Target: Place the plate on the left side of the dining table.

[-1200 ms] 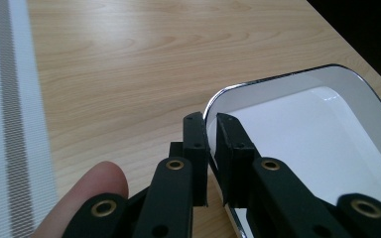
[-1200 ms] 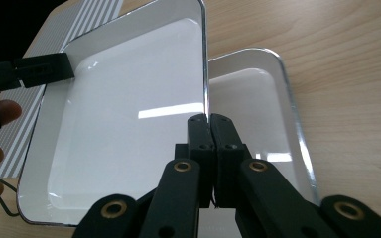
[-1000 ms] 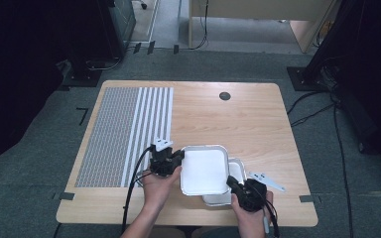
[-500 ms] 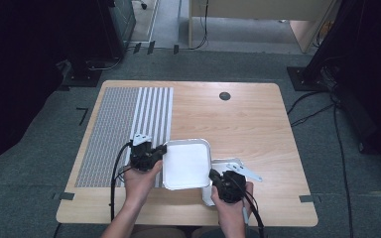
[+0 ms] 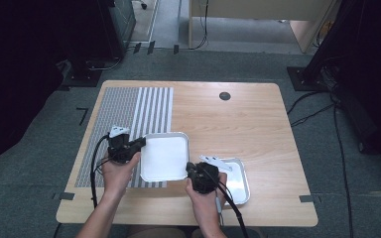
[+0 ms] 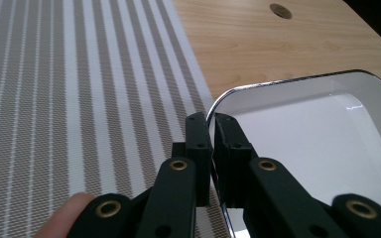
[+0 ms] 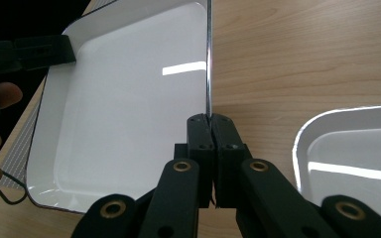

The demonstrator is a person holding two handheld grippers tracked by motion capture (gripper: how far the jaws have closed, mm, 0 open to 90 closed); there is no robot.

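While both sets of jaws are clamped on rims of one white tray (image 5: 164,156), it is held between them: L gripper (image 6: 212,148) pinches the tray's 9 o'clock rim, R gripper (image 7: 209,144) its 3 o'clock rim near the 5 o'clock corner. Tray is seen partly over the striped mat (image 5: 129,119), partly over bare table (image 5: 258,119). Whether it's lifted can't be told. A second white tray (image 5: 238,181) lies at approx. 4 o'clock, just beside the R gripper.
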